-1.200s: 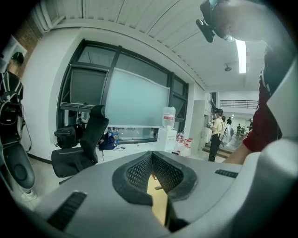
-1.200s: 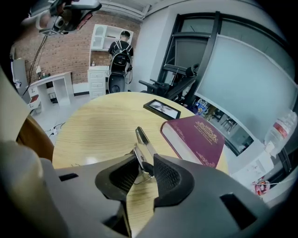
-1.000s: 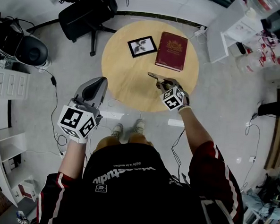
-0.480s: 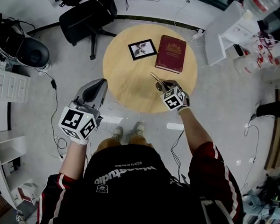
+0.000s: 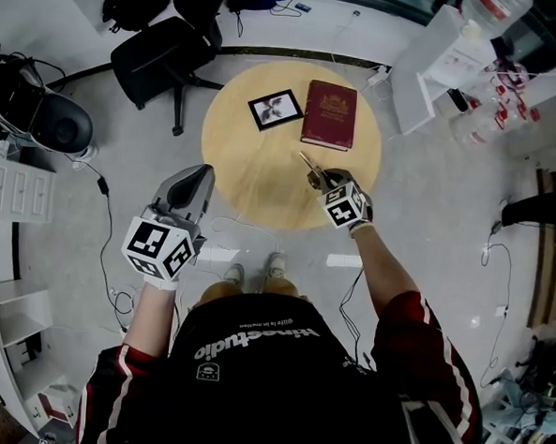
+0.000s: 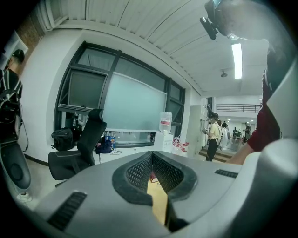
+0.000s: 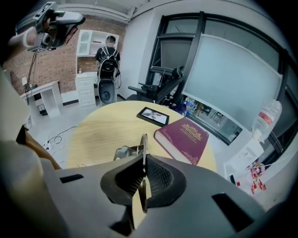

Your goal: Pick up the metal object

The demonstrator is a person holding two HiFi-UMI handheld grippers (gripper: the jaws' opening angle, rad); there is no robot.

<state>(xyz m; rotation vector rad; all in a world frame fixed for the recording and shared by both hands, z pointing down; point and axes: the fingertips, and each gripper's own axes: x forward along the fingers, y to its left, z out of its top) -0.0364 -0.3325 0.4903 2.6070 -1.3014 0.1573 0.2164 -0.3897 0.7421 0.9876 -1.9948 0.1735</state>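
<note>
The right gripper, just right of the frame's centre in the head view, is angled down over the round light-wood table. It carries the thin flat grey metal object, which juts from its tip toward the upper left. In the right gripper view the jaws are pressed almost together, with only the thin edge of the metal object pinched between the black ribbed pads. A wider, bracket-like part of it shows just past the tips at centre frame. Gripping the piece on edge probably suits its thinness, since the pads bear on its two flat faces. It looks to be clear of the tabletop, though the views do not settle that. The dark red hardcover book and the small black-framed picture lie flat toward the table's upper part, apart from the grip and out of its way. The left gripper hangs at the lower left, off the table's edge, likely kept aside because one hand is enough for this pick. In its own view its jaw tips meet, with nothing between them.
</note>
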